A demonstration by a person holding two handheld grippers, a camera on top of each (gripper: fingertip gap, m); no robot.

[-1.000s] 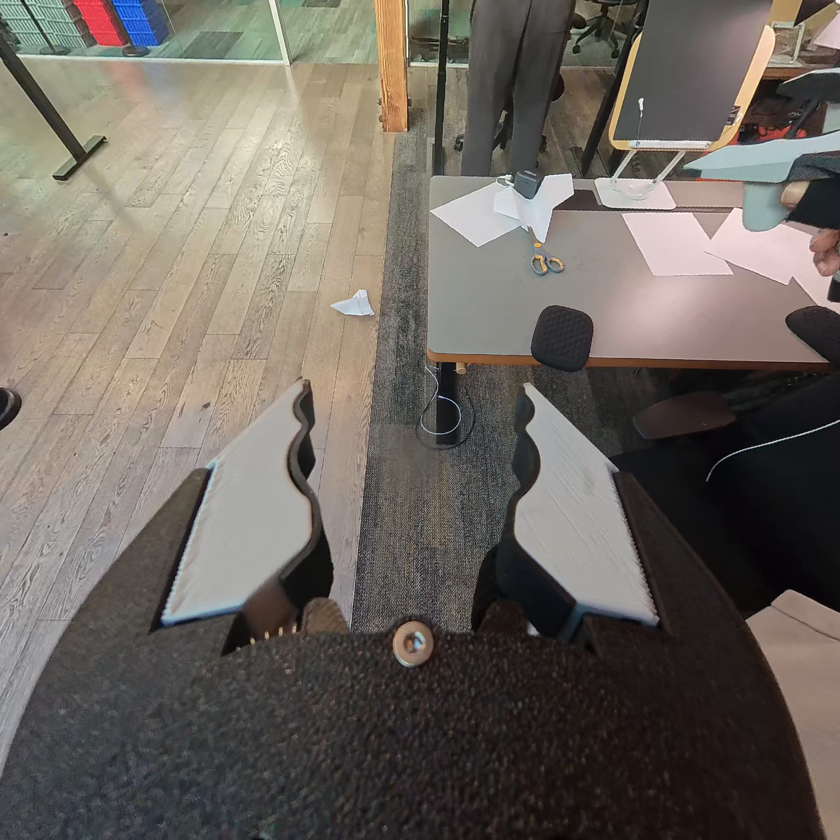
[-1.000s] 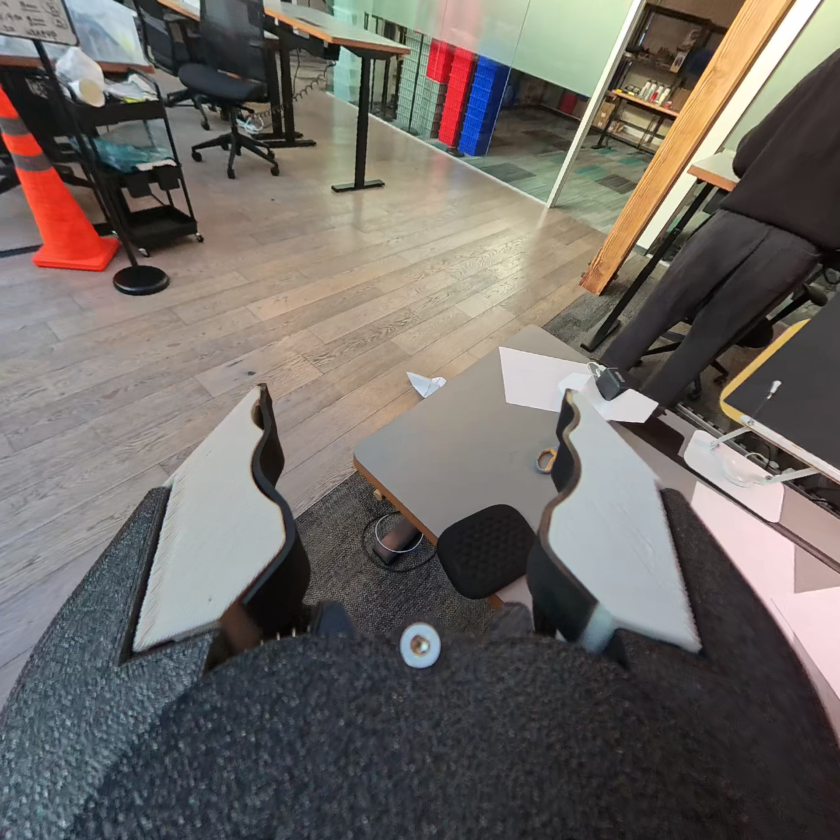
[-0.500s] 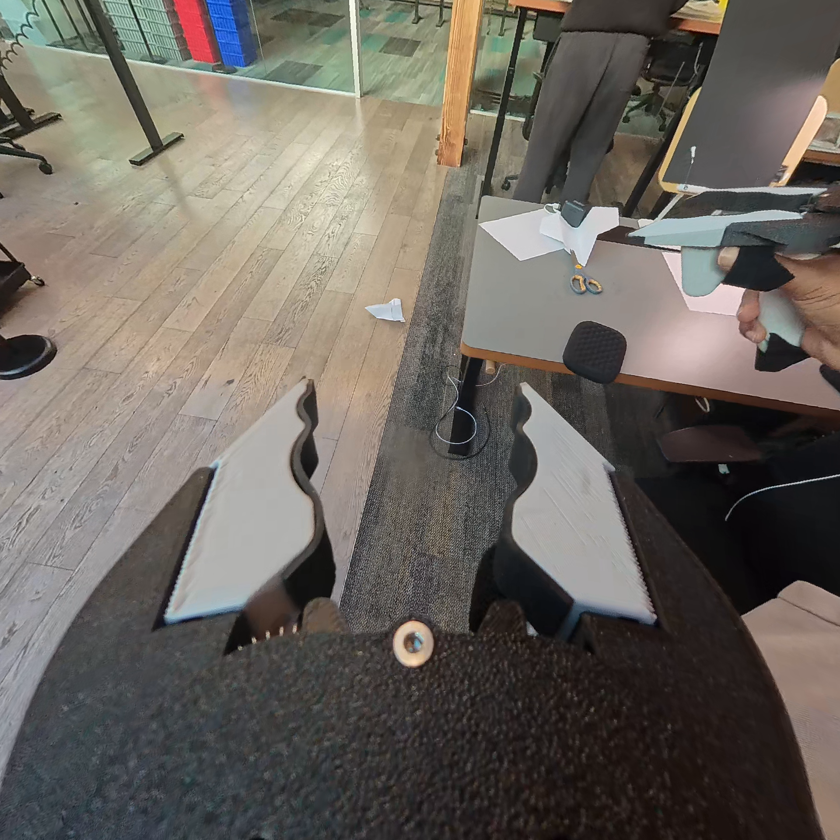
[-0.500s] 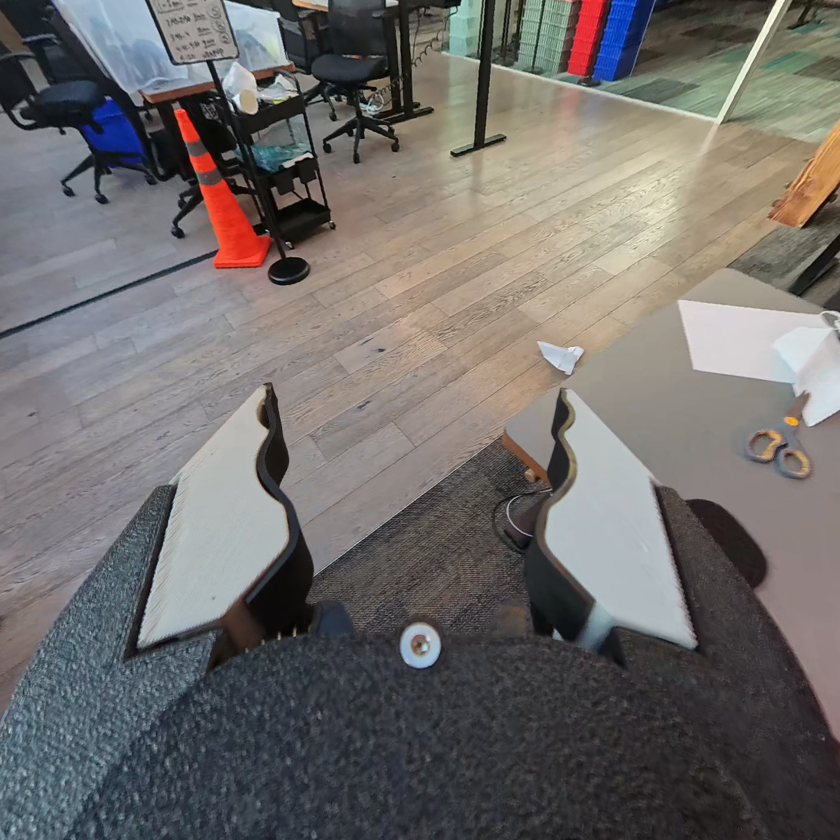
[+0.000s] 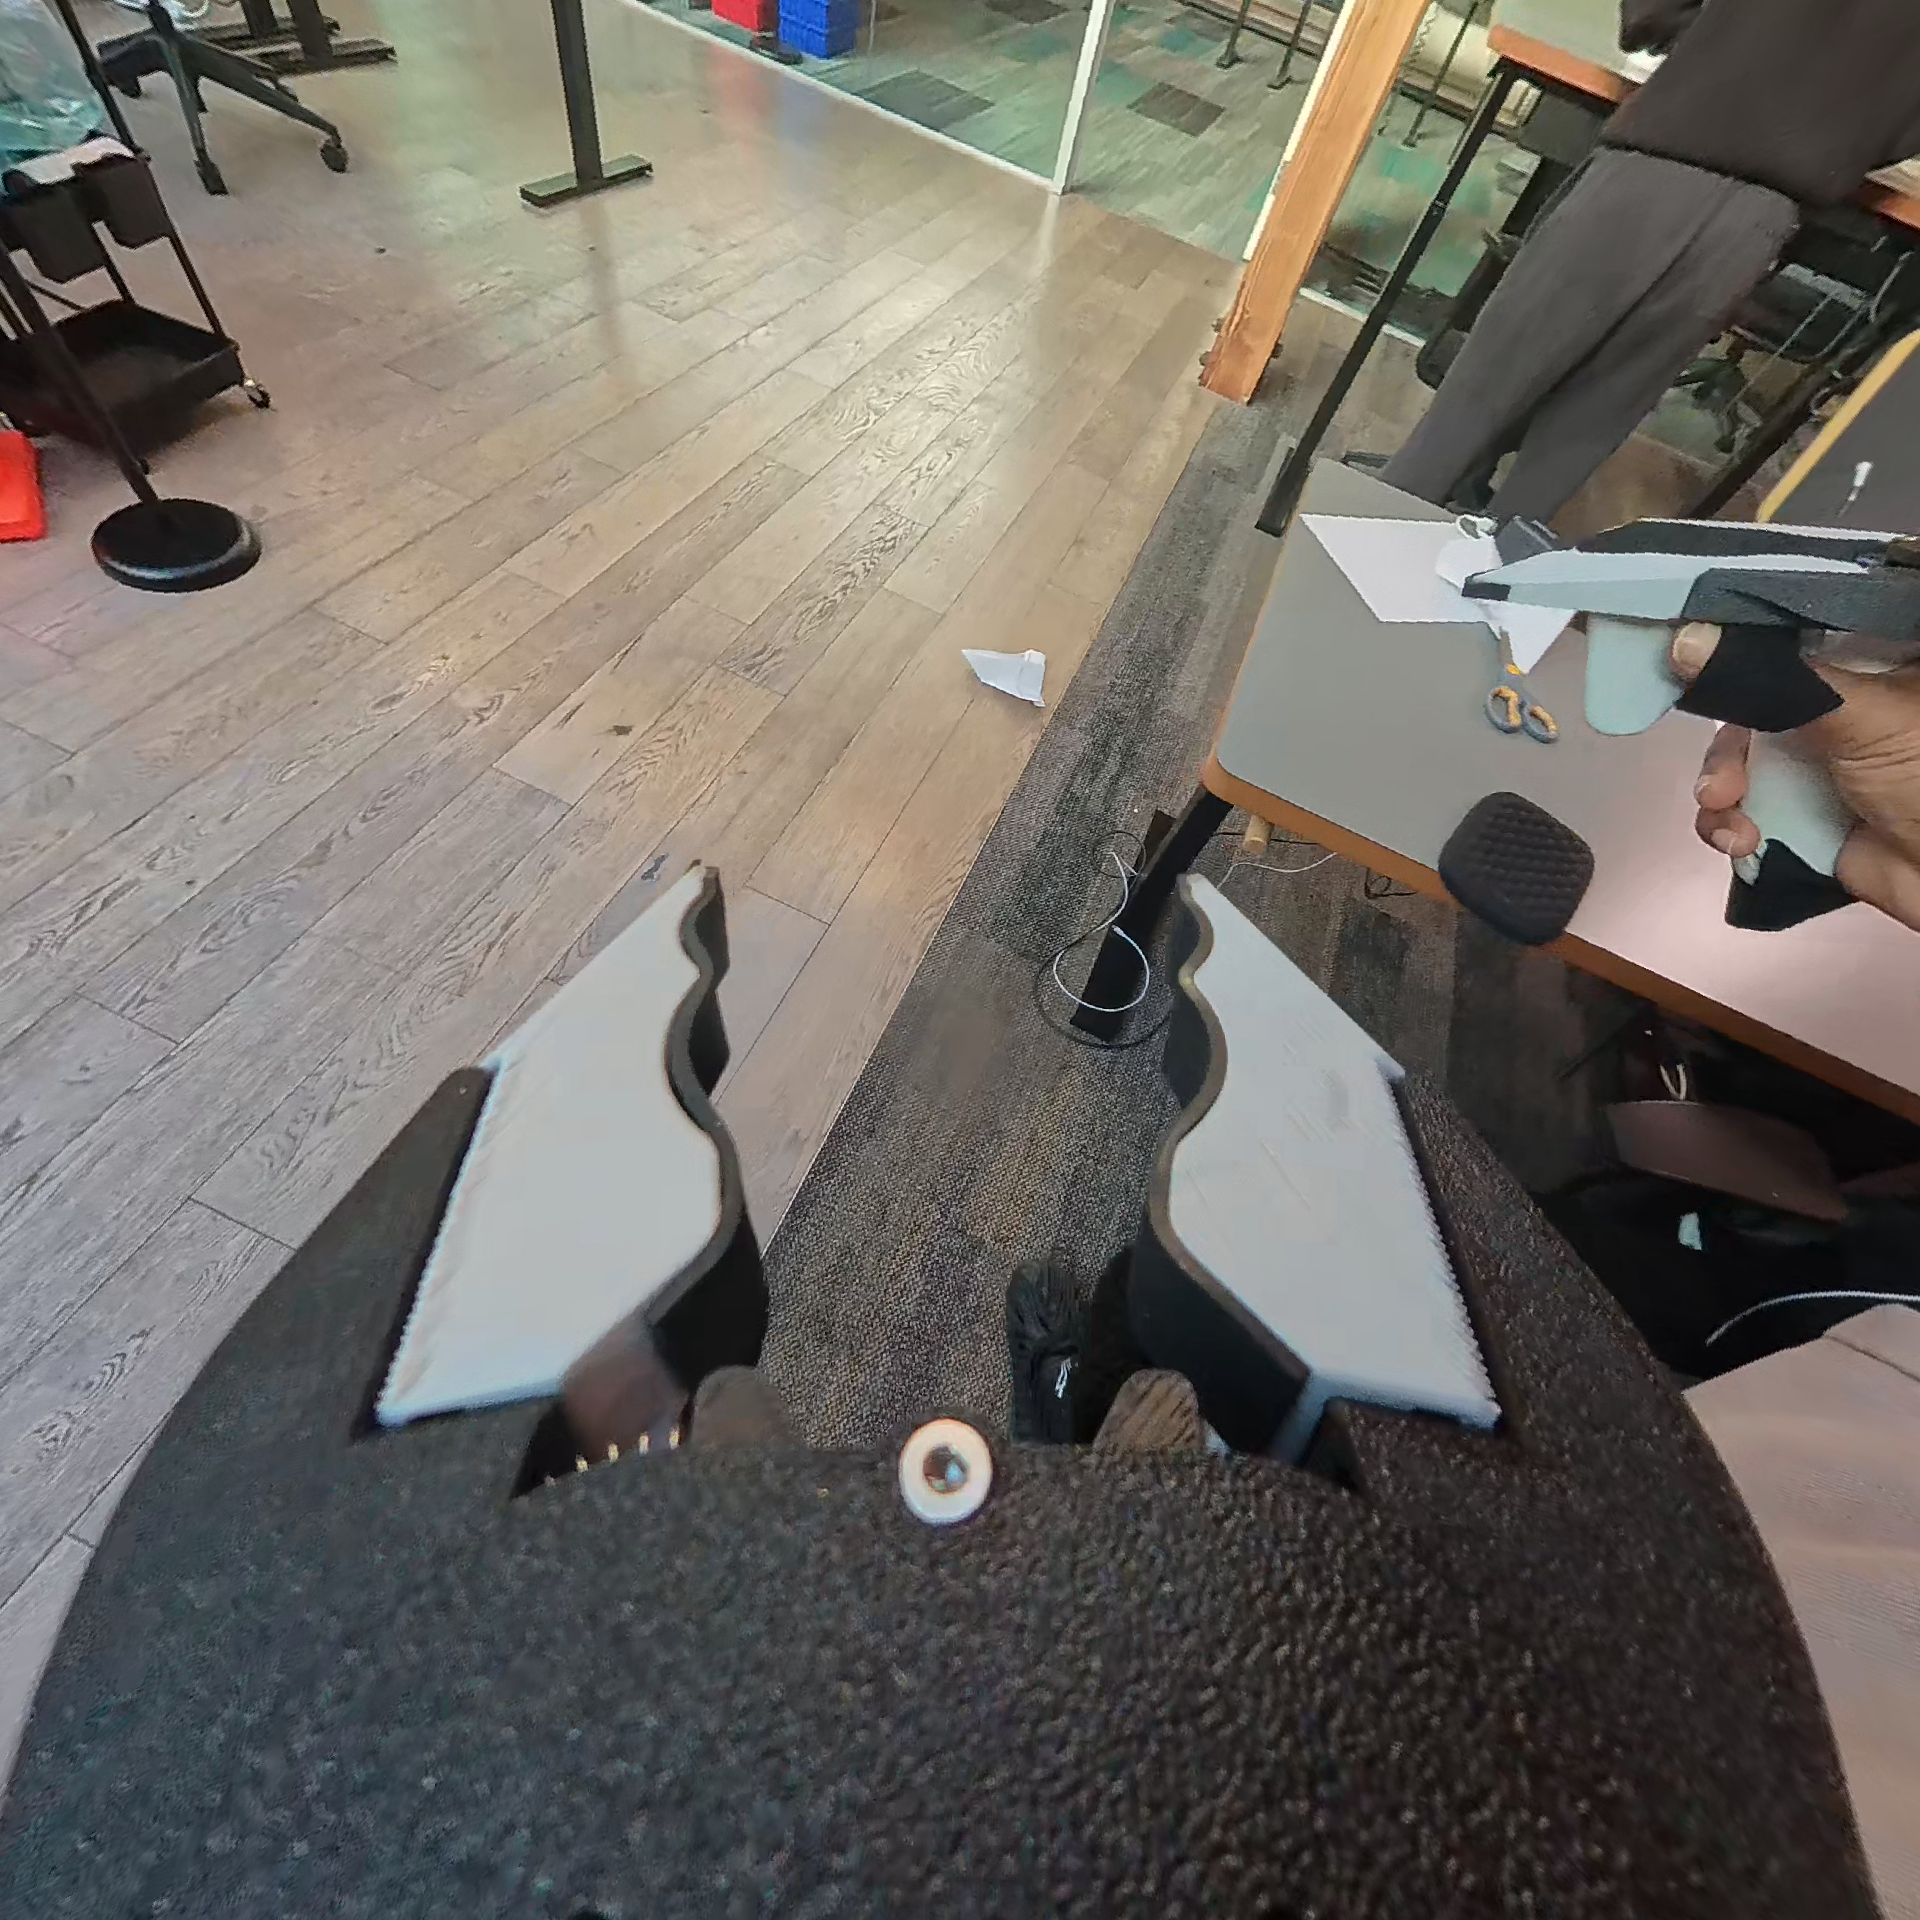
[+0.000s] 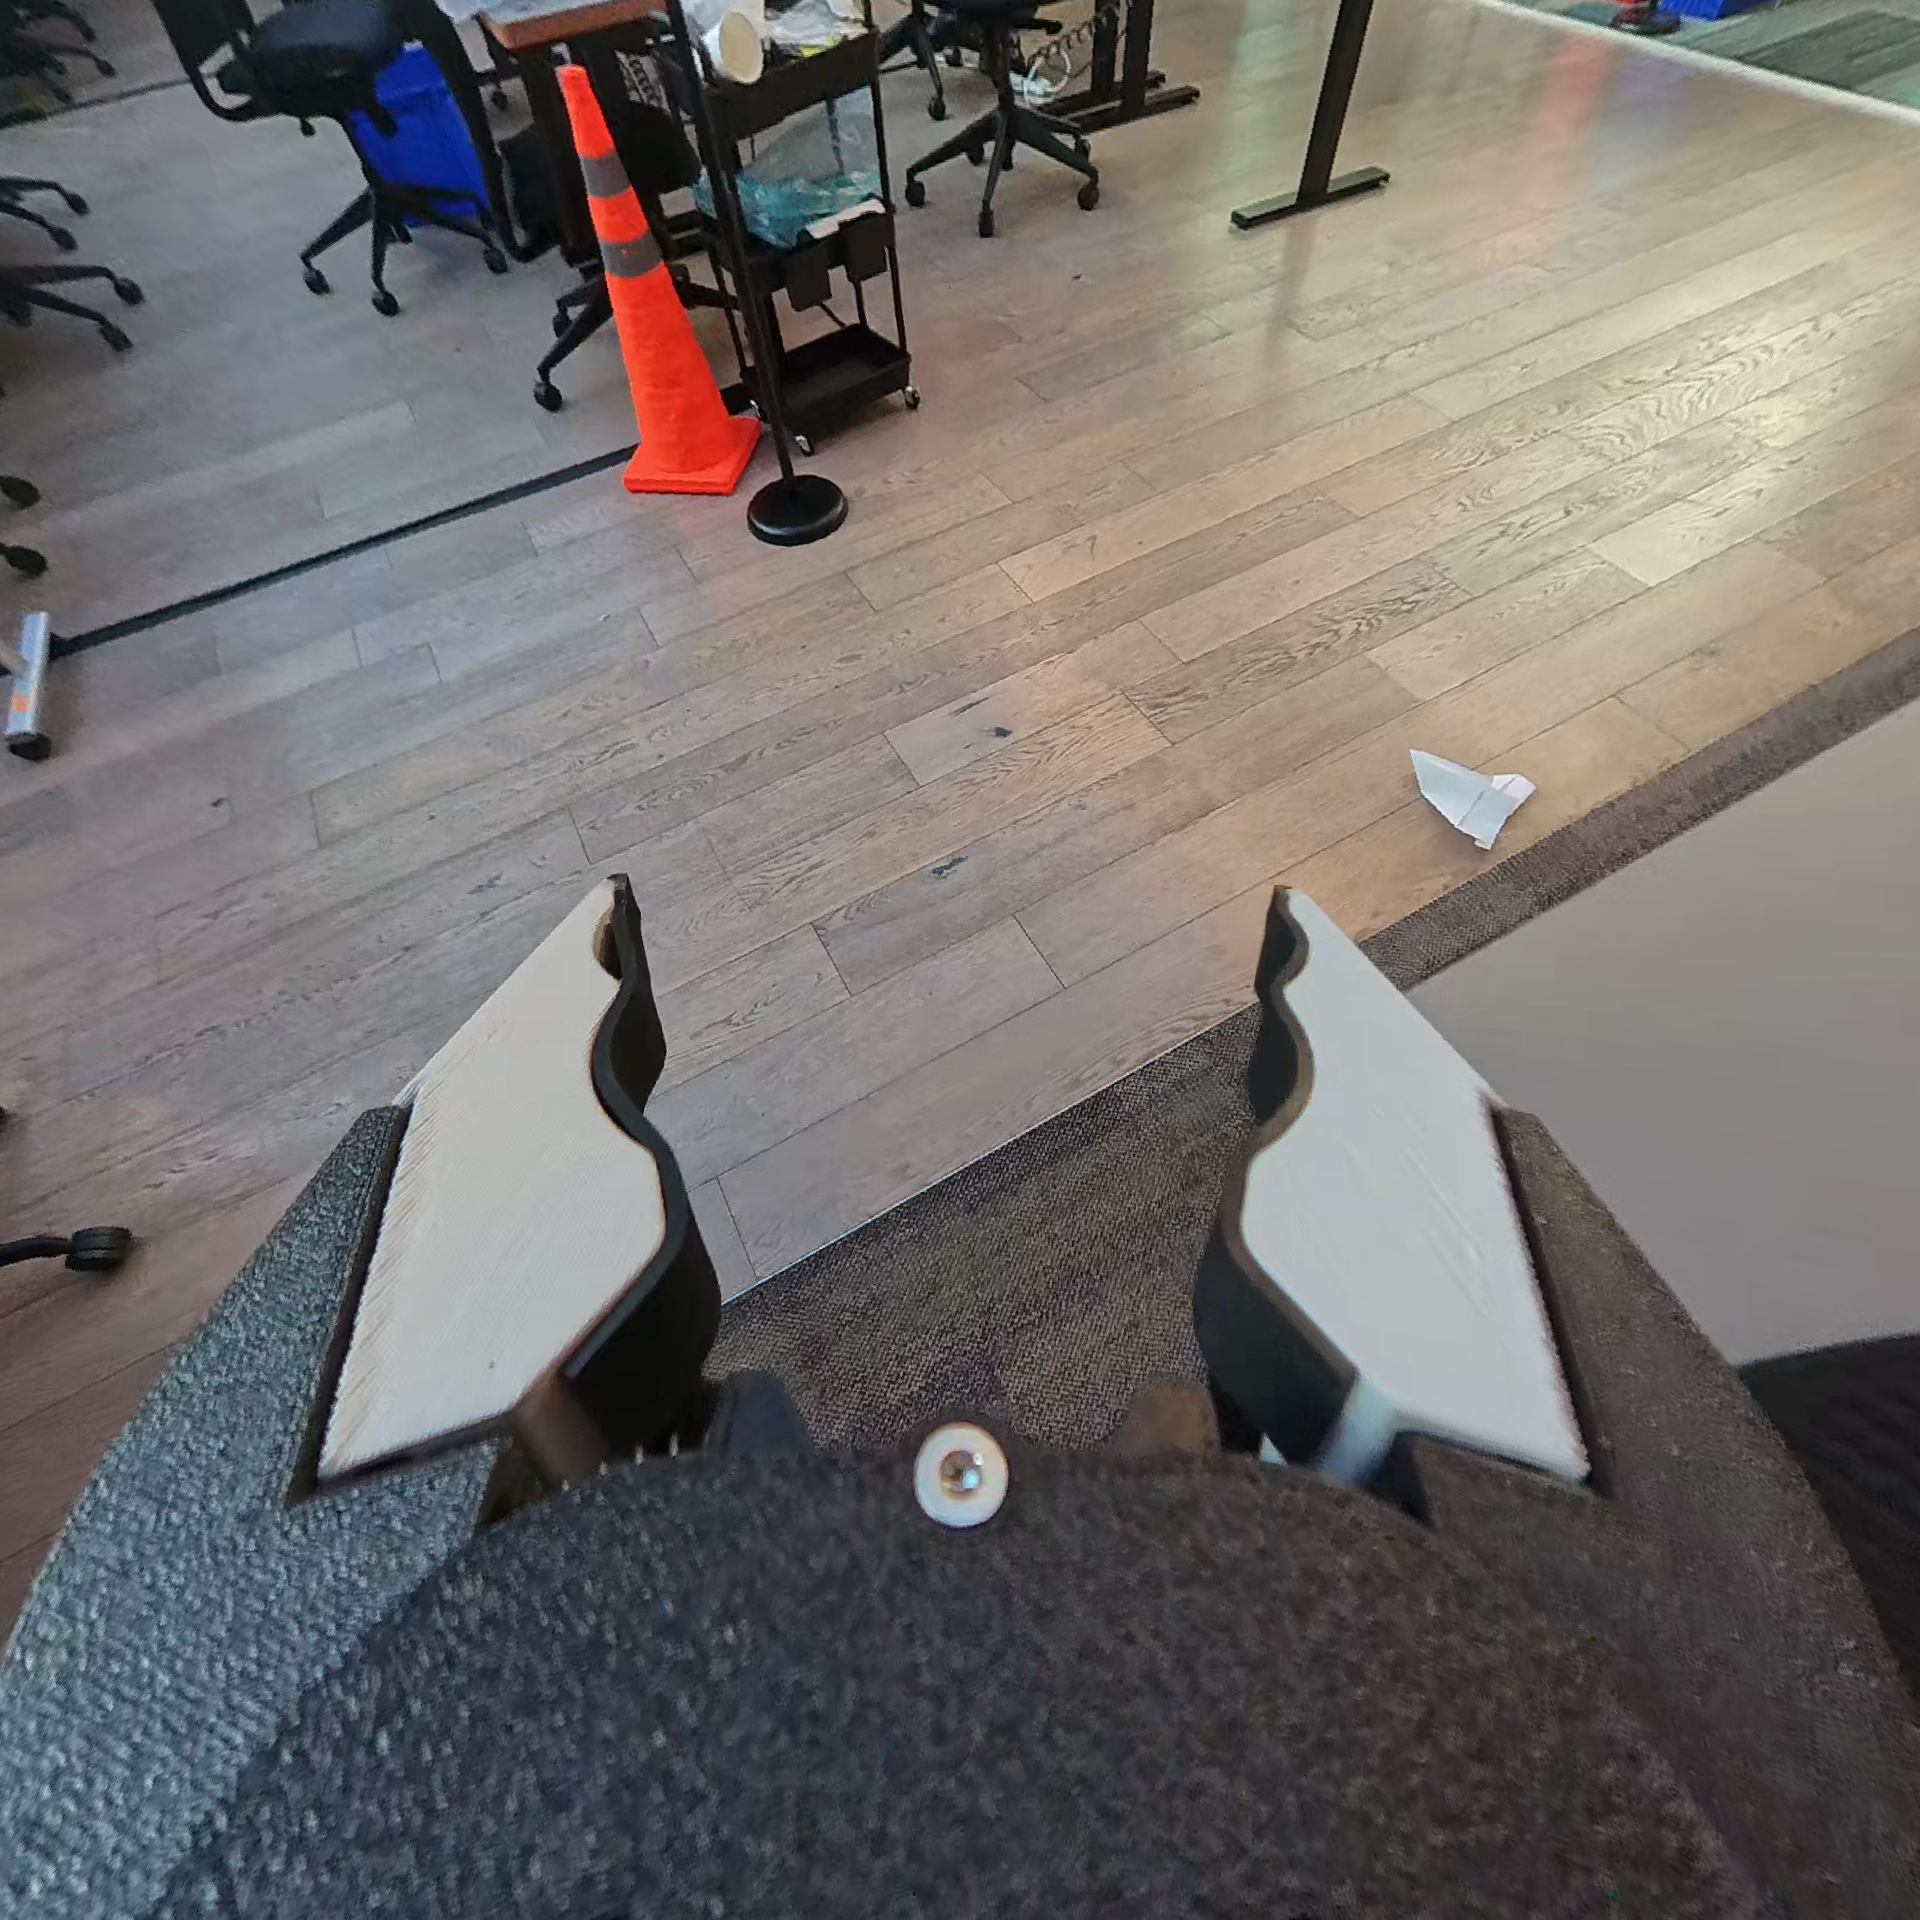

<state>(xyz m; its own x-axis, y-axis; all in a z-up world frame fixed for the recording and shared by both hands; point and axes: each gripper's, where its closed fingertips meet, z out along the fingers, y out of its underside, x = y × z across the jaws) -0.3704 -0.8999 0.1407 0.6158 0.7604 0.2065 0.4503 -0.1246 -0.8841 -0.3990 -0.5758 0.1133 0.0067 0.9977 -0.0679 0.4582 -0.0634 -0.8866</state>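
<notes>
My left gripper is open and empty, held in the air over the edge between grey carpet and wooden floor. My right gripper is open and empty, held above the floor beside the grey table. It also shows in the left wrist view, held by a hand over the table. A folded white paper plane lies on the wooden floor near the carpet edge; it shows in the right wrist view too. White paper sheets and orange-handled scissors lie on the table.
A black chair armrest stands by the table's front edge. A person in grey trousers stands behind the table by a wooden post. An orange cone, a black cart, a round stand base and office chairs stand across the floor.
Both grippers have swung to the left, away from the table and toward the open wooden floor. The right gripper has come further into the left wrist view. Both stay open.
</notes>
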